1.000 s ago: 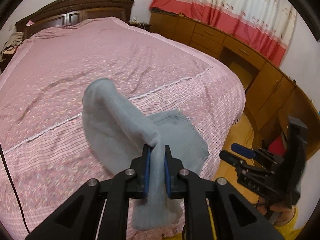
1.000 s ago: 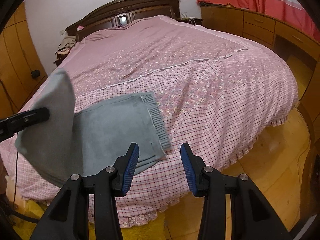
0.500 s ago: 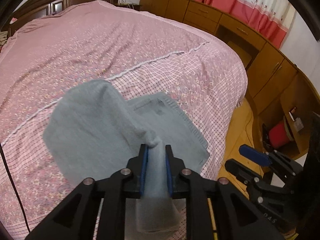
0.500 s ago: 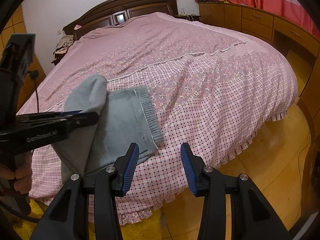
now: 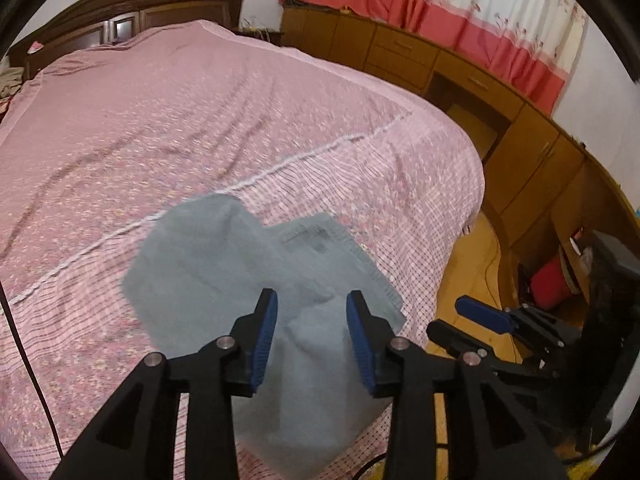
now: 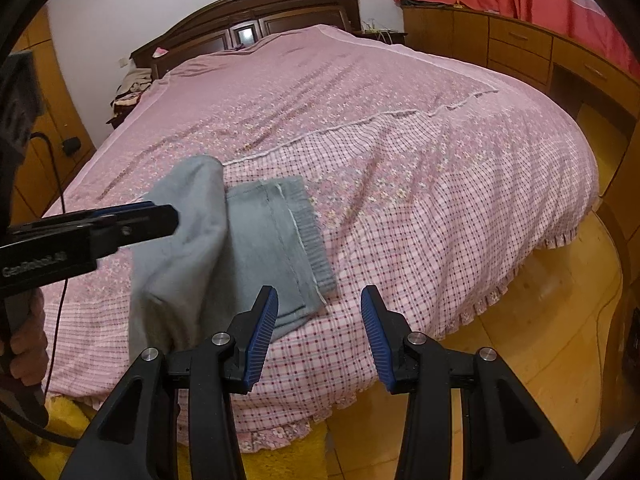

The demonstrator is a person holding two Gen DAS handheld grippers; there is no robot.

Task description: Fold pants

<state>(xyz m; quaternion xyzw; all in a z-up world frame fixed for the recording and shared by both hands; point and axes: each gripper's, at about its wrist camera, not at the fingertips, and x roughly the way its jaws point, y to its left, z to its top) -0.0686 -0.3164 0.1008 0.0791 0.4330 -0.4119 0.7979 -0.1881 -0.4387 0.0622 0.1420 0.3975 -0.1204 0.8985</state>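
Left gripper [image 5: 312, 322] jaws opening, pants [image 5: 224, 264] between; right gripper [image 6: 318, 320] jaws apart, empty

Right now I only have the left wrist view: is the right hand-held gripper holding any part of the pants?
Observer: No. The right wrist view shows the right hand-held gripper open, with nothing between its pads. It is over the checked bedspread, just right of the pants.
Operator: How does the fold by the left one look from the side?
Observer: The left hand-held gripper has its jaws opening. Beside its tip, the folded-over layer stands up as a hump, not flat.
Operator: Anything below the bed edge?
Observer: A yellow rug lies on the floor there.
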